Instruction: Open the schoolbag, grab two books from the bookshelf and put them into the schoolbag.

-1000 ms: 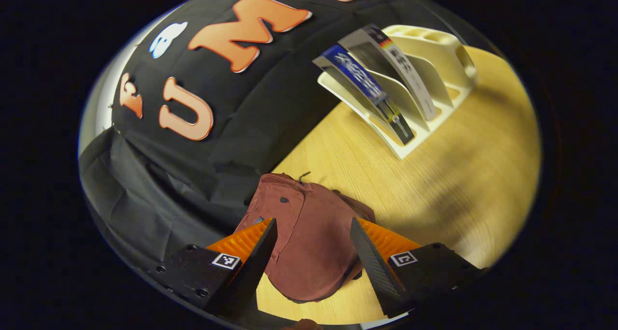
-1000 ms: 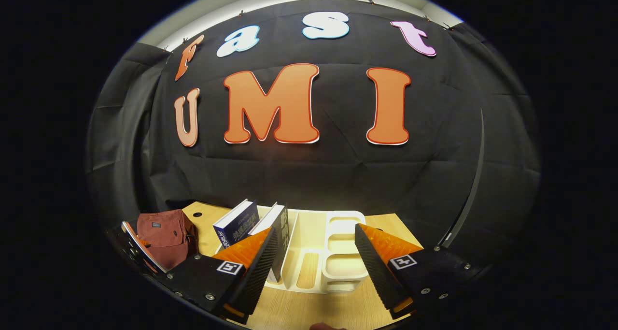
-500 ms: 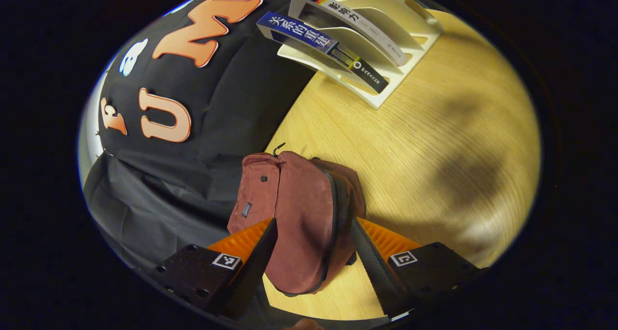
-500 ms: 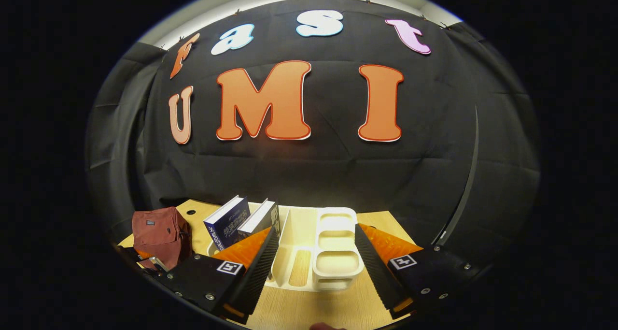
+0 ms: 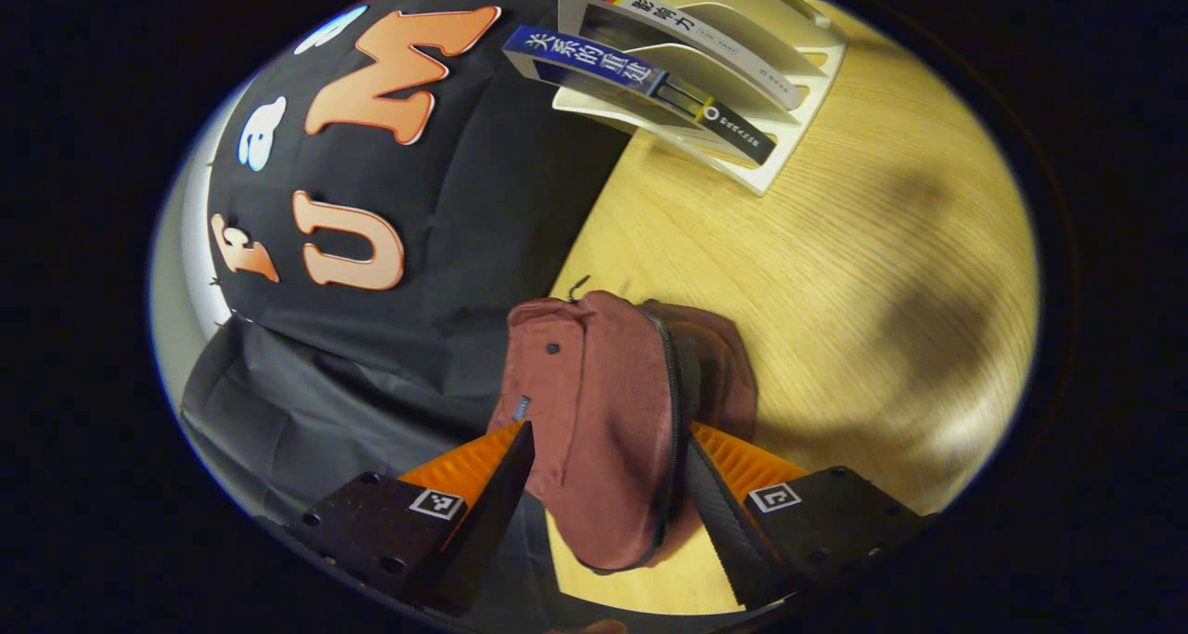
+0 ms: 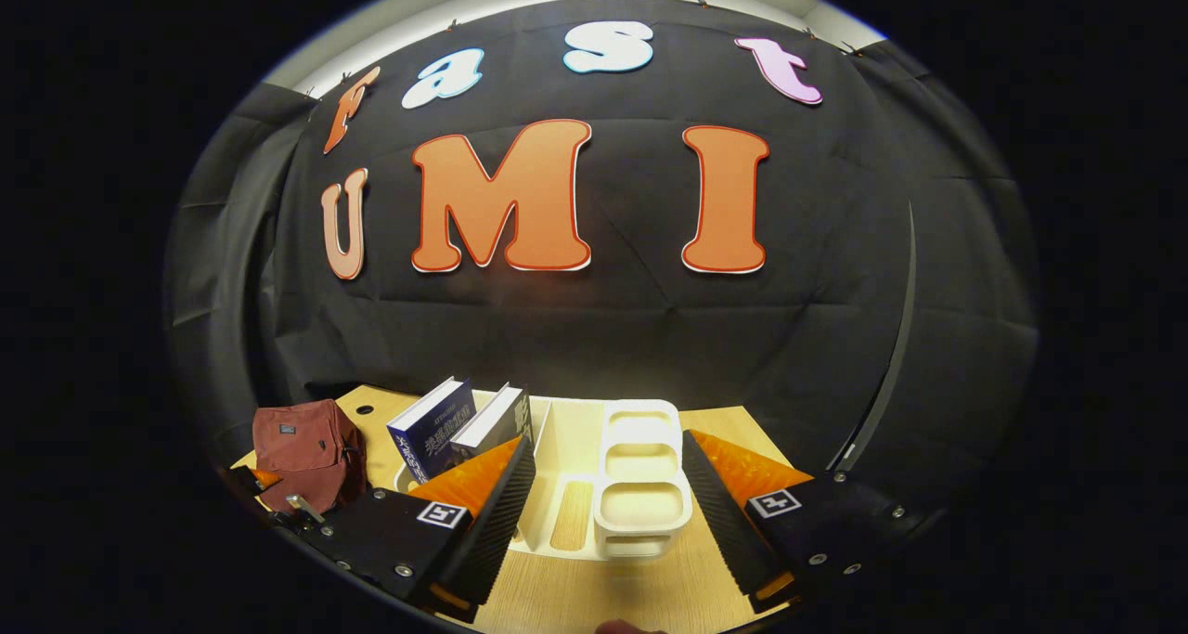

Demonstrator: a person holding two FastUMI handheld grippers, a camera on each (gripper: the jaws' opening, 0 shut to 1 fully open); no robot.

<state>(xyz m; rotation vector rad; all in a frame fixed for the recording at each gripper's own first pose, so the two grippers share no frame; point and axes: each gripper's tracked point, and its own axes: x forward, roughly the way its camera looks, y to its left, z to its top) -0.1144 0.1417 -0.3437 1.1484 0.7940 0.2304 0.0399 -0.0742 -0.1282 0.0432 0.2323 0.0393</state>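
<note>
**Bag shut, books shelved, both claws wide**

Though zipped along its top, bag (image 5: 603,430) lies on table (image 5: 835,318) by the black wall, just ahead of left gripper (image 5: 608,472). Fingers spread wide to either side of bag; touching or not, cannot tell. Zip line runs dark down bag's right half in left gripper view. Seen too in right gripper view, bag (image 6: 306,448) at table's left end, well left of right gripper (image 6: 608,485).

Beyond bag, farther along table: shelf (image 5: 780,151), pale, with upright dividers. Two books lean in its slots, blue book (image 5: 603,63) nearer the wall, white book (image 5: 705,35) next to it. In right gripper view, blue book (image 6: 432,430) and white book (image 6: 501,420) at left of shelf (image 6: 640,467), compartments to their right.

Right gripper held above table's near edge, facing shelf, fingers wide apart, gripping nothing.
</note>
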